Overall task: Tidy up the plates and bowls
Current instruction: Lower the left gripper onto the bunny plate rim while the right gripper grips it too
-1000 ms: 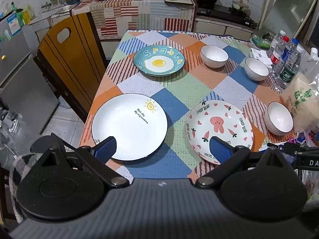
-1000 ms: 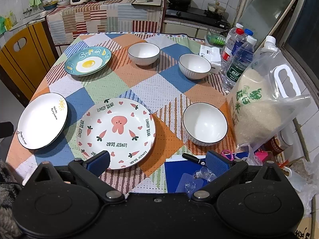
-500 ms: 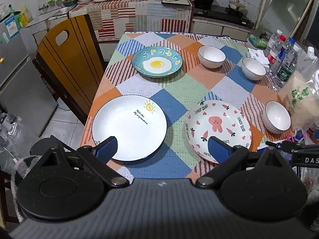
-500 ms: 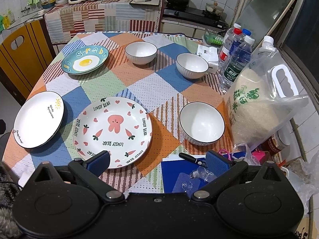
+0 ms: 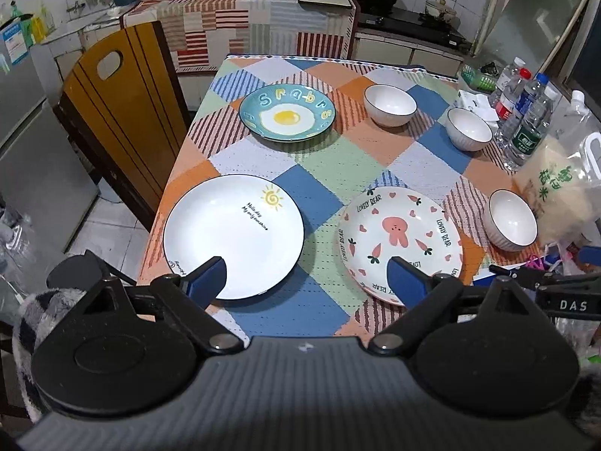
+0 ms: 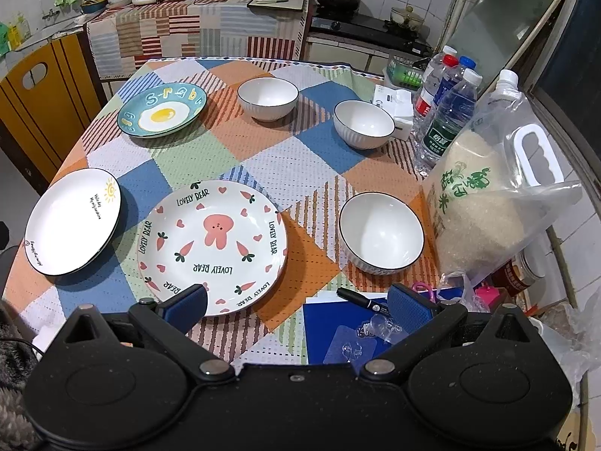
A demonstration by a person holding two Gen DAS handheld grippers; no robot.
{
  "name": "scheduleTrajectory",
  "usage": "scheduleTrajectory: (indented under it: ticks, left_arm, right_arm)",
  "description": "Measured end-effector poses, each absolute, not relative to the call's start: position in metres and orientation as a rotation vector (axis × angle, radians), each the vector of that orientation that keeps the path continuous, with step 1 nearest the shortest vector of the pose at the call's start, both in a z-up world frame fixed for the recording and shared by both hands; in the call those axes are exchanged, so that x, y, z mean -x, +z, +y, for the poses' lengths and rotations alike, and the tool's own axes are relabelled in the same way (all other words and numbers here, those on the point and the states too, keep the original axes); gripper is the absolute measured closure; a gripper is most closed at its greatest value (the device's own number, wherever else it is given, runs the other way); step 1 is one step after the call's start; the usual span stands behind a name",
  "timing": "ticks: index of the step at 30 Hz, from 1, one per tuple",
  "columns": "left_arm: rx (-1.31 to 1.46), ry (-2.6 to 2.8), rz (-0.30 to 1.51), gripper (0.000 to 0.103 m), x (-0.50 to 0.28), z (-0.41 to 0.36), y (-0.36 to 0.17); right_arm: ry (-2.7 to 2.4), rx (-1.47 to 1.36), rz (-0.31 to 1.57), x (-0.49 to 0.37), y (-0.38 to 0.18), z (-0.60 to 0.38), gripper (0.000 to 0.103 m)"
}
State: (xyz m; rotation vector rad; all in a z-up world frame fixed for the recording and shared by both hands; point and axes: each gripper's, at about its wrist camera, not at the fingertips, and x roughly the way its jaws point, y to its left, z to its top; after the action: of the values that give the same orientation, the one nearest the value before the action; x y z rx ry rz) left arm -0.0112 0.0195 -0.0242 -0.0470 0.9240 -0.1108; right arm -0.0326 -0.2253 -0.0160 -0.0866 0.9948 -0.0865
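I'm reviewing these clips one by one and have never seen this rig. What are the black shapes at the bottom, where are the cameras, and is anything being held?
There is no robot: a person holds a two-finger gripper in each hand, with a camera on each looking along its fingers. One view shows the left gripper, the other the right gripper. Both are open and hold nothing; the left jaws have just been closing slightly. On the table lie a sun plate, a bear plate, an egg plate and three bowls, the nearest bowl beside a rice bag.
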Motion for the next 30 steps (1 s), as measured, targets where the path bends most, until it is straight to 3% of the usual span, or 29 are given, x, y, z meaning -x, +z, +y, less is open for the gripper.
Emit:
scheduleTrajectory:
  ticks: [7, 12, 15, 19, 21, 24, 26, 28, 30]
  left_arm:
    - [0.079, -0.121, 0.870, 0.010, -0.006, 0.011, -0.039]
    - [0.127, -0.152, 0.884, 0.009, -0.029, 0.002, -0.072]
    - [0.136, -0.151, 0.935, 0.009, -0.045, -0.006, -0.100]
    - [0.130, -0.184, 0.990, 0.010, -0.063, -0.016, -0.135]
    - [0.122, -0.206, 1.002, 0.010, -0.068, -0.023, -0.147]
    - [0.068, -0.197, 1.026, 0.011, -0.074, -0.033, -0.163]
    - [0.059, -0.205, 1.046, 0.025, -0.078, -0.036, -0.173]
    - [0.071, -0.206, 1.081, 0.031, -0.083, -0.034, -0.183]
    - [0.142, -0.211, 1.127, 0.035, -0.086, -0.027, -0.193]
  right_arm:
    - [0.045, 0.159, 0.824, 0.033, -0.011, -0.225, 0.000]
    - [0.180, 0.214, 0.724, 0.017, -0.044, -0.238, 0.000]
    - [0.235, 0.120, 0.774, -0.002, -0.073, -0.252, 0.002]
    - [0.289, -0.148, 0.869, -0.023, -0.110, -0.276, 0.019]
    - [0.282, -0.271, 0.919, -0.029, -0.130, -0.284, 0.034]
    - [0.257, -0.363, 0.953, -0.036, -0.149, -0.292, 0.036]
    - [0.245, -0.383, 0.962, -0.037, -0.160, -0.293, 0.036]
    - [0.232, -0.391, 0.970, -0.041, -0.168, -0.295, 0.041]
    - [0.202, -0.390, 0.942, -0.041, -0.174, -0.297, 0.077]
